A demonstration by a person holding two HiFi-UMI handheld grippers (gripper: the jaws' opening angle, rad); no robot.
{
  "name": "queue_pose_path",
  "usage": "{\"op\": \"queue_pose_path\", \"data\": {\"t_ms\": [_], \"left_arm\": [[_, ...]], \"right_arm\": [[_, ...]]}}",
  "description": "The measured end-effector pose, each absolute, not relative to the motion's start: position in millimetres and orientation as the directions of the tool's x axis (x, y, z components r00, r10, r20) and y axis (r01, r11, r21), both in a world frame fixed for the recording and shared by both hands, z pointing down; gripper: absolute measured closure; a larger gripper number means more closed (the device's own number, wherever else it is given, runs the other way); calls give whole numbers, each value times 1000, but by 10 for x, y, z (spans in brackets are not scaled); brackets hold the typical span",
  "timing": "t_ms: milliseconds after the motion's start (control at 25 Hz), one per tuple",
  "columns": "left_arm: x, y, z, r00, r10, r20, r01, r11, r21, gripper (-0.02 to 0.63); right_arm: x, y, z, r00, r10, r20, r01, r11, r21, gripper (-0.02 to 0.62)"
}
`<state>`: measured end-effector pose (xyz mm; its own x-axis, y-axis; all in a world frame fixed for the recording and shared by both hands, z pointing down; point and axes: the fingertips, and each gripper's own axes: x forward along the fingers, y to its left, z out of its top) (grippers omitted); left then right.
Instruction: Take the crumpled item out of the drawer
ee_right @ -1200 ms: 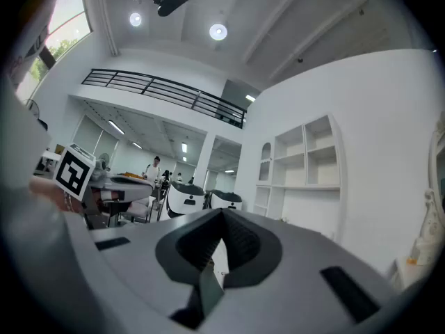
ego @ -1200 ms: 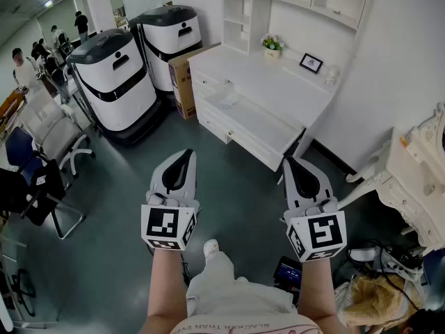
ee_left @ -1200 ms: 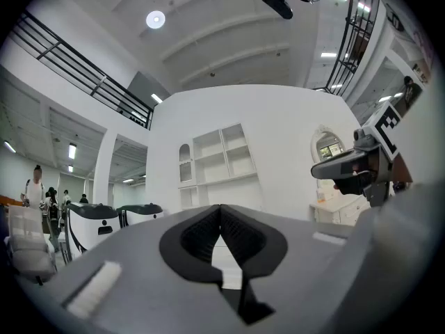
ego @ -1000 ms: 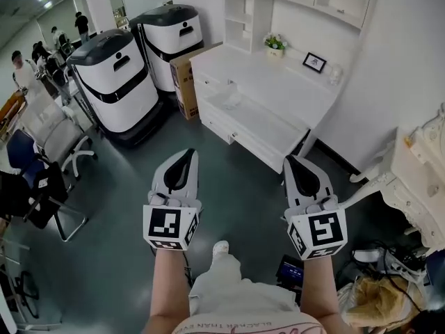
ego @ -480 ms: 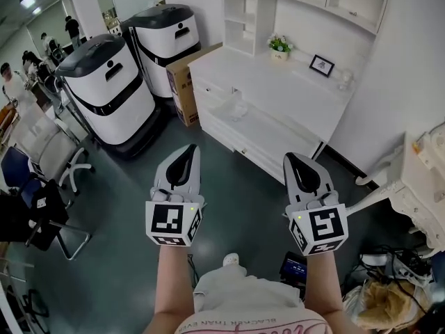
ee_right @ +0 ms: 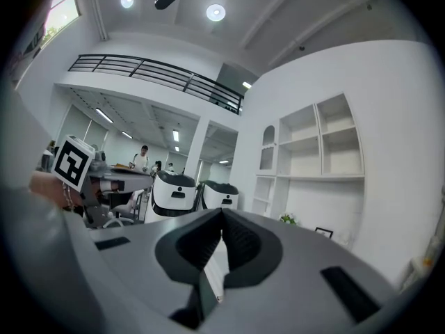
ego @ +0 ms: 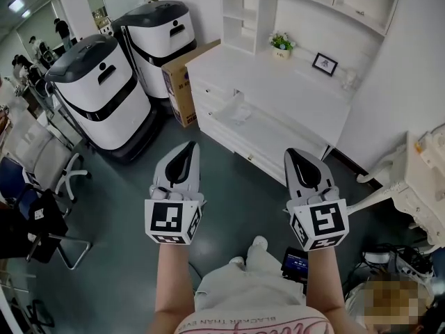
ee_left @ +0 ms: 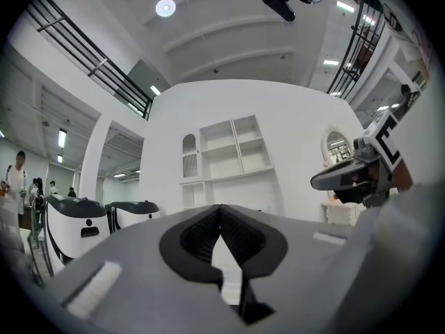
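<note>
Head view looks down on a white desk [ego: 295, 82] set against the wall, with its wide drawer [ego: 281, 134] apparently pulled out toward the room. The crumpled item [ego: 236, 108] lies at the left end of that drawer, just below the desk's top edge. It is a small, pale, whitish wad, creased and bunched into uneven folds, hardly darker than the white drawer around it, and too small to tell its material. Both grippers hang over the dark floor [ego: 233, 179] in front of the desk, well apart from the drawer and from the item. The left gripper [ego: 186, 147] points at the desk's left end, and its own view shows its jaws clenched tip to tip with nothing between them. The right gripper [ego: 293, 153] points at the desk's right end, and its jaws are likewise pressed together and empty. On the desk's top stand a small potted plant [ego: 281, 44] and a picture frame [ego: 325, 64]. A cardboard box [ego: 177, 82] sits against the desk's left side, with two white-and-black machines [ego: 101, 92] beyond it.
</note>
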<state>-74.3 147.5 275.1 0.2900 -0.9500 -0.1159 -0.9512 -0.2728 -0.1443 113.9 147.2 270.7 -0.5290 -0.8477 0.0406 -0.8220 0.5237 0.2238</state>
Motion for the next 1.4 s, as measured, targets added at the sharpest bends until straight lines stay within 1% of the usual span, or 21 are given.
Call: {"op": "queue_pose_path", "data": {"t_ms": [480, 760, 1160, 1400], "left_arm": [[-974, 850, 2923, 269, -958, -96, -957, -255, -136, 597], [-1034, 108, 2982, 266, -961, -76, -957, -253, -144, 597], [-1182, -1181, 3072, 237, -971, -26, -962, -231, -144, 597], [-1209, -1782, 3104, 236, -972, -9, -963, -233, -136, 597]], "right_arm": [[1009, 751, 2908, -527, -848, 52, -827, 526, 198, 588], [928, -27, 2934, -534, -844, 51, -825, 533, 188, 588], [812, -1393, 3003, -542, -837, 81, -820, 547, 167, 588], [769, -2004, 3028, -545, -834, 90, -819, 552, 157, 588]]}}
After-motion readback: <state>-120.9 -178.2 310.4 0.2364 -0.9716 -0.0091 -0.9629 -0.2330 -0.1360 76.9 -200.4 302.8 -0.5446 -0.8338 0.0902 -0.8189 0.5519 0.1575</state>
